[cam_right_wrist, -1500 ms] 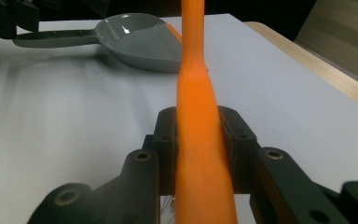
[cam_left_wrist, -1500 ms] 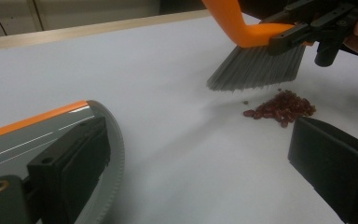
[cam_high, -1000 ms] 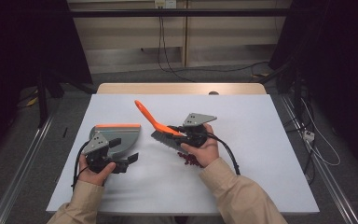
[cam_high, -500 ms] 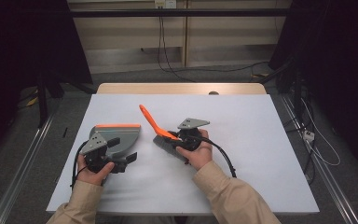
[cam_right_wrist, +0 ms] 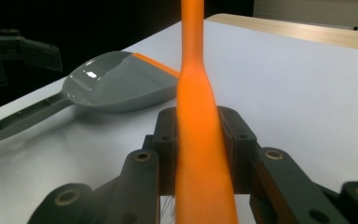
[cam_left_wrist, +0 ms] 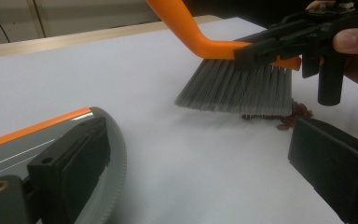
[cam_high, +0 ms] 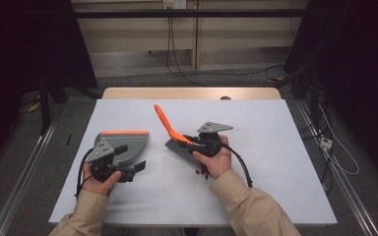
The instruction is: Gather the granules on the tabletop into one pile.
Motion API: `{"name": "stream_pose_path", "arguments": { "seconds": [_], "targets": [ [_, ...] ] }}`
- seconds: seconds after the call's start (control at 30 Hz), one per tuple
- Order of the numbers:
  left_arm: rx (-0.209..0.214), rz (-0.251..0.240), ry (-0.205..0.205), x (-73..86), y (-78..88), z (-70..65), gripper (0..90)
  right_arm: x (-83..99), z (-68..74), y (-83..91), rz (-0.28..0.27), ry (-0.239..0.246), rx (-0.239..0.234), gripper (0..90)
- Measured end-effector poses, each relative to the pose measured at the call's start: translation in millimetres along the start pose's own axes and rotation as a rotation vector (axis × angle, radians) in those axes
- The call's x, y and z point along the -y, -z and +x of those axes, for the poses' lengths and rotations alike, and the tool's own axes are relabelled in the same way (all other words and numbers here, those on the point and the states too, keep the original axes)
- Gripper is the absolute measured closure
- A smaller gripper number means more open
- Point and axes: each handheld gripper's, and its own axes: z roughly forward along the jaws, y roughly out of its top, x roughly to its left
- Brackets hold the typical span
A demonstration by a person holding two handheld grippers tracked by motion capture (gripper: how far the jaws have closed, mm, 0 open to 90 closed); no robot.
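Right hand-held gripper (cam_high: 195,146) clamps brush (cam_high: 177,140), bristles on desk (cam_high: 275,147) over crumbs (cam_left_wrist: 293,116); left hand-held gripper (cam_high: 128,169) jaws wide by dustpan (cam_high: 128,142); open desk between.

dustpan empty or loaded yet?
Empty. The dustpan has a bare grey tray; the dark red crumbs still lie on the table under the brush bristles.

An orange handle and grey bristles are seen on the brush (cam_high: 177,140). The dustpan (cam_high: 128,145) is coloured grey, with an orange strip along its front edge. Small dark red bits (cam_left_wrist: 294,116) are seen on the white bench (cam_high: 275,147). Both tools are black.
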Motion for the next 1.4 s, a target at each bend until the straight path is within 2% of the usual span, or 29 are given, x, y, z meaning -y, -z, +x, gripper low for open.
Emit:
{"name": "stream_pose_path", "arguments": {
  "seconds": [0.1, 0.27, 0.4, 0.5, 0.63, 0.73, 0.8, 0.83, 0.9, 1.1, 1.17, 1.2, 1.27, 1.4],
  "targets": [
    [0.001, 0.004, -0.010, -0.4, 0.0, -1.0, 5.4, -1.6, -3.0, 4.1, -0.008, -0.003, 0.005, 71.3],
    [0.003, 0.006, -0.009, -0.2, -0.7, -1.2, 5.4, -7.7, -11.8, 16.2, -0.018, 0.031, 0.008, 71.3],
    [-0.001, 0.007, -0.007, -0.3, 0.1, -0.3, 5.4, -13.8, -24.4, 23.4, -0.006, 0.111, 0.023, 71.3],
    [-0.001, 0.008, -0.008, -0.2, 0.0, -0.5, 5.4, -12.9, -33.3, 23.2, 0.026, 0.185, 0.013, 71.3],
    [0.000, 0.009, -0.008, 0.1, -0.5, -0.4, 5.4, -5.8, -40.5, 18.1, 0.075, 0.289, -0.038, 71.3],
    [0.000, 0.010, -0.005, 0.6, -0.7, 0.2, 5.4, 0.0, -41.6, 13.6, 0.119, 0.337, -0.080, 71.3],
    [-0.001, 0.009, -0.003, 0.7, -0.4, 0.1, 5.4, 1.1, -40.9, 14.6, 0.118, 0.334, -0.116, 71.3],
    [-0.001, 0.008, -0.004, 0.7, -0.3, 0.1, 5.4, 1.4, -40.0, 15.9, 0.127, 0.357, -0.123, 71.3],
    [-0.003, 0.009, -0.003, 0.9, -0.3, 0.1, 5.4, 3.6, -38.2, 19.6, 0.135, 0.371, -0.144, 71.3],
    [-0.002, 0.011, -0.003, 1.0, -1.3, -0.7, 5.4, 7.2, -36.5, 33.6, 0.140, 0.402, -0.170, 71.3],
    [-0.003, 0.010, -0.002, 1.1, -1.3, -0.8, 5.4, 6.7, -35.0, 36.6, 0.139, 0.390, -0.187, 71.3],
    [-0.003, 0.011, 0.001, 1.2, -1.4, -0.7, 5.4, 5.8, -33.5, 37.3, 0.143, 0.405, -0.176, 71.3],
    [-0.001, 0.009, 0.002, 1.3, -1.6, -0.3, 5.4, 3.1, -31.6, 38.3, 0.129, 0.396, -0.198, 71.3],
    [-0.002, 0.010, 0.004, 1.3, -1.8, 0.1, 5.4, -3.4, -25.2, 33.9, 0.104, 0.407, -0.209, 71.3]
  ]
}}
